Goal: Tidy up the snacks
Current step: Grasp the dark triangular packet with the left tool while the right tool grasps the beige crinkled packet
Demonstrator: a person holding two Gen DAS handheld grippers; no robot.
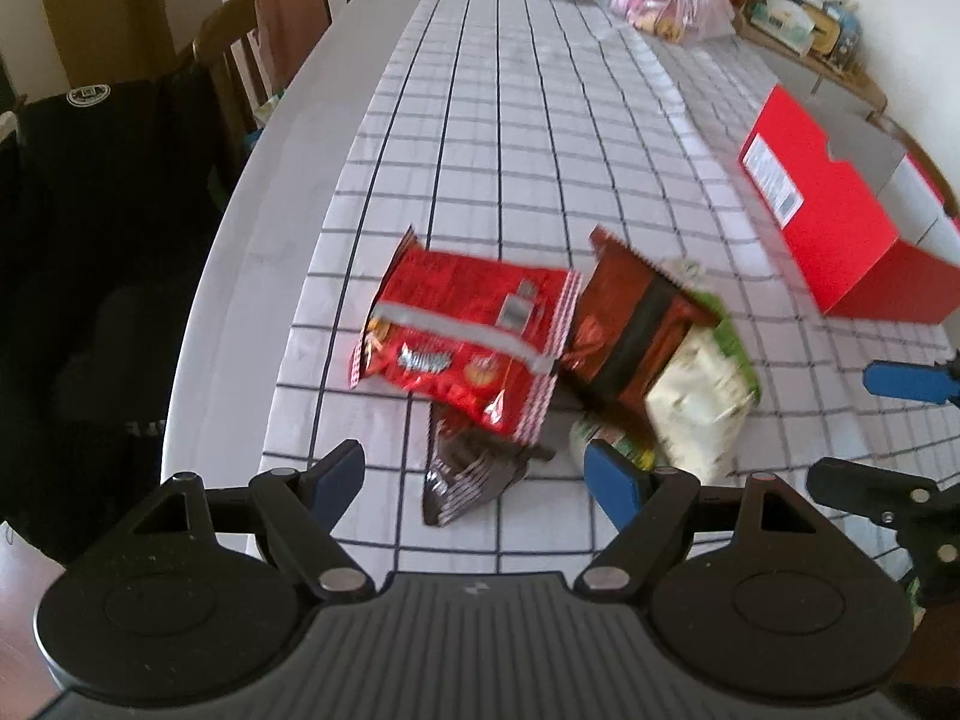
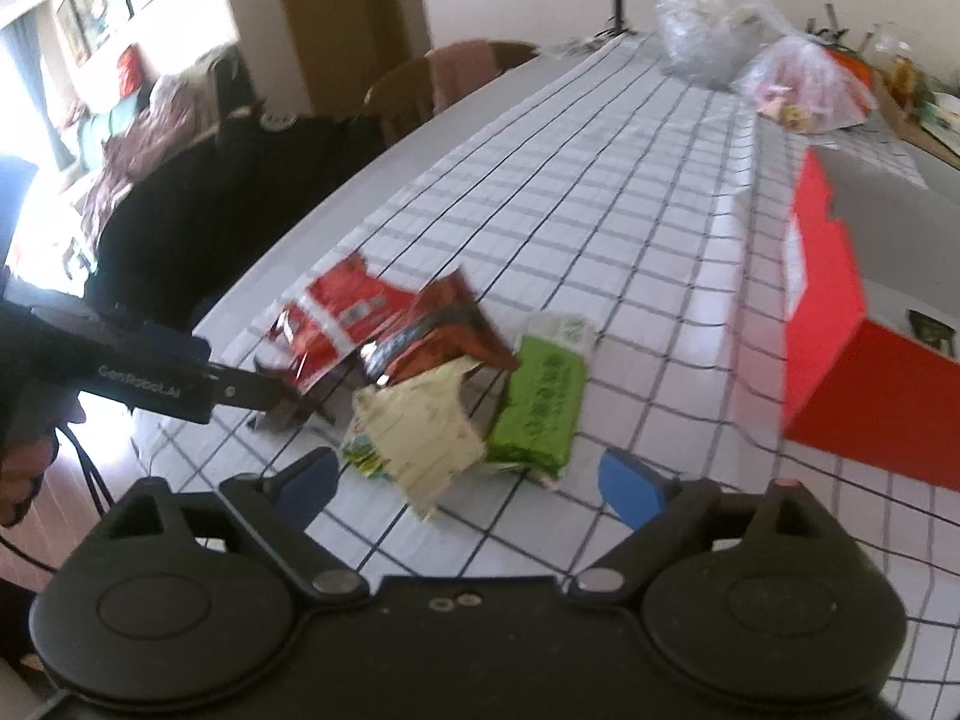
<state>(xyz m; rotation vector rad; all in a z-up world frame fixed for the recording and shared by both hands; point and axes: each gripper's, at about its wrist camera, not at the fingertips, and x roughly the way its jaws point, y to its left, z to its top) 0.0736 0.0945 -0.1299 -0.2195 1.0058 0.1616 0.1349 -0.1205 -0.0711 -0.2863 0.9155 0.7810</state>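
Note:
A pile of snack packets lies on the checked tablecloth (image 1: 510,138). In the left wrist view a red packet (image 1: 462,336) lies on top, a brown-red packet (image 1: 636,330) and a cream-and-green packet (image 1: 702,390) to its right, and a dark brown packet (image 1: 462,480) nearest. My left gripper (image 1: 480,474) is open, just short of the dark packet. In the right wrist view my right gripper (image 2: 468,480) is open in front of the cream packet (image 2: 420,438) and a green packet (image 2: 540,408). The red packet (image 2: 342,318) and brown-red packet (image 2: 438,330) lie behind.
An open red box (image 1: 840,216) stands at the right; it also shows in the right wrist view (image 2: 852,324). Plastic bags (image 1: 666,0) sit at the table's far end. Chairs with dark clothing (image 1: 90,240) stand along the left edge. The left gripper's arm (image 2: 150,378) reaches in from the left.

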